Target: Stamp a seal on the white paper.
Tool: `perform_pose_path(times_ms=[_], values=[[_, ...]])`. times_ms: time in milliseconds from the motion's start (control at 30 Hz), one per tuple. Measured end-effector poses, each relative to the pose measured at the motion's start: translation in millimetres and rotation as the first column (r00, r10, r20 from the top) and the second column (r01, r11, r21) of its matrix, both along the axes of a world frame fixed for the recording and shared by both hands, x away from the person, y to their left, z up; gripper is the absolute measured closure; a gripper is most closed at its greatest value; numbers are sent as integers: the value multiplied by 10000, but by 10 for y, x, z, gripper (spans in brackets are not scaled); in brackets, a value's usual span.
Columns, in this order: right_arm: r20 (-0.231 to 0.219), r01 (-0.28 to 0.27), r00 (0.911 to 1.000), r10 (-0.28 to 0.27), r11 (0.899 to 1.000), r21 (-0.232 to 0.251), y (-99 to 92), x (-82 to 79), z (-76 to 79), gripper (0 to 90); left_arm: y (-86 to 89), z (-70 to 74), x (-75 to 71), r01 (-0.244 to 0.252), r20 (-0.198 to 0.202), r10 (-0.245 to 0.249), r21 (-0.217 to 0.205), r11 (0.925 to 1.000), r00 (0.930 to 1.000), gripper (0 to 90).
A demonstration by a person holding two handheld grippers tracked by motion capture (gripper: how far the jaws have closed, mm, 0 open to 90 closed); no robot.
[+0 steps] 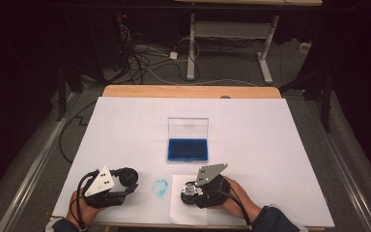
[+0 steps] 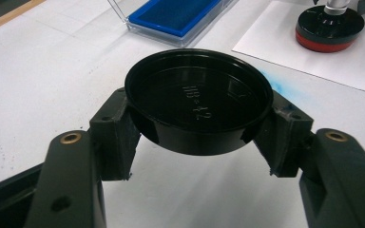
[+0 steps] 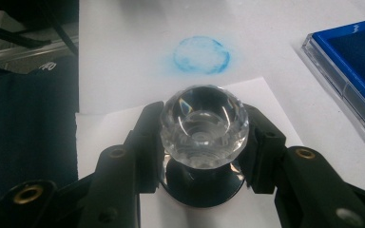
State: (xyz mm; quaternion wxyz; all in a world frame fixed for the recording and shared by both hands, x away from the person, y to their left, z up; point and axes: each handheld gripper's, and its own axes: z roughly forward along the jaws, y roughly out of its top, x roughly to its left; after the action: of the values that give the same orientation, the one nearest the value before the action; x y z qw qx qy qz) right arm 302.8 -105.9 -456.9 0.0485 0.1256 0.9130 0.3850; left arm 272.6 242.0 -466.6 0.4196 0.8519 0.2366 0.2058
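My left gripper (image 1: 127, 180) (image 2: 199, 127) is shut on a round black cap (image 1: 128, 176) (image 2: 198, 102), held hollow side up just above the white table sheet at the front left. A stamp (image 1: 189, 191) (image 3: 203, 124) with a clear faceted knob and a black base stands on a small white paper (image 1: 188, 212) (image 3: 109, 128) at the front centre. My right gripper (image 1: 193, 189) (image 3: 203, 145) is shut on that stamp, its pads on either side below the knob. In the left gripper view the stamp (image 2: 329, 26) shows a red ring at its base.
An open ink pad (image 1: 187, 149) (image 2: 178, 14) (image 3: 361, 57), blue in a clear case with its lid upright, lies at mid-table. A round blue smudge (image 1: 160, 187) (image 3: 202, 54) marks the sheet between the grippers. Floor cables and a desk frame (image 1: 232, 34) lie beyond the table.
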Motion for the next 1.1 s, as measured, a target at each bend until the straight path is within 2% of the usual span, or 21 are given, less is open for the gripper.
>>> perform_pose_path(times_ms=[400, 500, 533, 667, 733, 800, 933, 1100], values=[[70, 2, 10000, 0, 9999, -165, 13, -6, 19, 568, -5, 3, -2, 15, 0, -15, -32, 10000, 10000, 368], [-31, -2, 10000, 2, 9999, -138, 8, 4, 30, 568, -3, 6, -2, 10, 11, -10, -32, 10000, 10000, 368], [100, -11, 9999, 13, 9999, -154, 5, 0, 49, 567, 1, 7, -3, -5, 28, 5, -42, 10000, 10000, 368], [299, 158, 9994, -175, 9982, 579, -62, -5, 242, 567, 17, 8, 3, -65, 32, 65, -55, 10000, 10000, 368], [442, 192, 9988, -228, 9967, 790, -90, -18, 322, 567, 15, 6, 5, -62, 27, 62, -46, 10000, 10000, 368], [604, 242, 9977, -293, 9963, 825, -114, -30, 376, 567, 12, 8, 3, -45, 33, 45, -49, 10000, 10000, 368], [645, 396, 9968, -468, 9934, 1076, -167, -28, 449, 567, 14, 10, 5, -67, 38, 67, -45, 10000, 10000, 368], [686, 320, 9969, -384, 9953, 918, -148, -45, 438, 567, 4, 8, 5, -27, 27, 27, -26, 10000, 10000, 368]])
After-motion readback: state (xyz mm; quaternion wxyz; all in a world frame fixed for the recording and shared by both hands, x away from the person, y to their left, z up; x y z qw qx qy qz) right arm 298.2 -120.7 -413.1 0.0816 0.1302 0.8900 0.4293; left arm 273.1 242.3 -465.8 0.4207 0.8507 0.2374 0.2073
